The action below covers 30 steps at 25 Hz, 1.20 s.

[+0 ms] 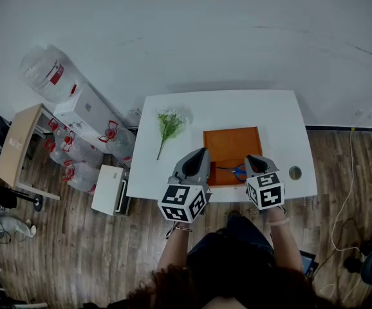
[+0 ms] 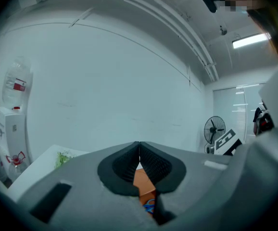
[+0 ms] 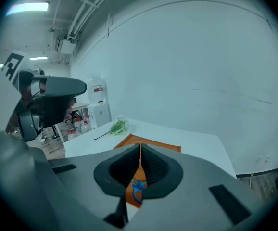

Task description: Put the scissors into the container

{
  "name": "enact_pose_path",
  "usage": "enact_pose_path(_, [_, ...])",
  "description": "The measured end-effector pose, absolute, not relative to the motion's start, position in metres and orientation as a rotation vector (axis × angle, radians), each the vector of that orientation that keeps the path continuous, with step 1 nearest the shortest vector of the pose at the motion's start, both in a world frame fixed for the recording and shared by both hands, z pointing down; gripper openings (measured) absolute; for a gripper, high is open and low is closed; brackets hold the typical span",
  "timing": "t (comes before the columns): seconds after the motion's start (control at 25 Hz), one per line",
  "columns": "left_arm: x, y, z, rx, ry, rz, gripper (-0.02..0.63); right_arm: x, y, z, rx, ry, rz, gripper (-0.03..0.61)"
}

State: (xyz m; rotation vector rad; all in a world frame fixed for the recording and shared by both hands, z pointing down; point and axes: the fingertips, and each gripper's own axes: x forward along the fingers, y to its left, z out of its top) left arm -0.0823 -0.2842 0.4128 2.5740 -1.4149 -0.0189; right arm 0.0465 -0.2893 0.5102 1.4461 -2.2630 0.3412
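Note:
The orange container (image 1: 231, 148) is a flat tray on the white table (image 1: 273, 118). The blue-handled scissors (image 1: 239, 171) lie inside it near its front edge. My left gripper (image 1: 201, 154) hovers over the tray's front left corner with its jaws shut and empty. Over the front right part, just right of the scissors, my right gripper (image 1: 251, 161) is also shut and holds nothing. In the left gripper view the left gripper (image 2: 139, 147) shows the tray (image 2: 143, 181) and scissors (image 2: 150, 206) below its closed jaws. In the right gripper view the right gripper (image 3: 140, 149) is above the scissors (image 3: 138, 190) and the tray (image 3: 158, 144).
A green flower sprig (image 1: 168, 125) lies on the table left of the tray. A small round object (image 1: 295, 172) sits near the table's front right edge. On the floor to the left are water bottles (image 1: 76, 154), a white box (image 1: 108, 189) and a wooden side table (image 1: 17, 144).

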Motion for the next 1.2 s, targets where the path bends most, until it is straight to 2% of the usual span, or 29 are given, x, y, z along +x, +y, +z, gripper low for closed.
enact_pose_path(0.72, [-0.093, -0.263, 0.403, 2.622, -1.413, -0.042, 0.015, 0.051, -0.266, 0.436, 1.67, -2.383, 0.121, -0.002])
enact_pose_path(1.2, [-0.072, -0.272, 0.384, 2.633, -1.456, -0.04, 0.015, 0.066, -0.268, 0.397, 1.672, -2.456, 0.015, -0.002])
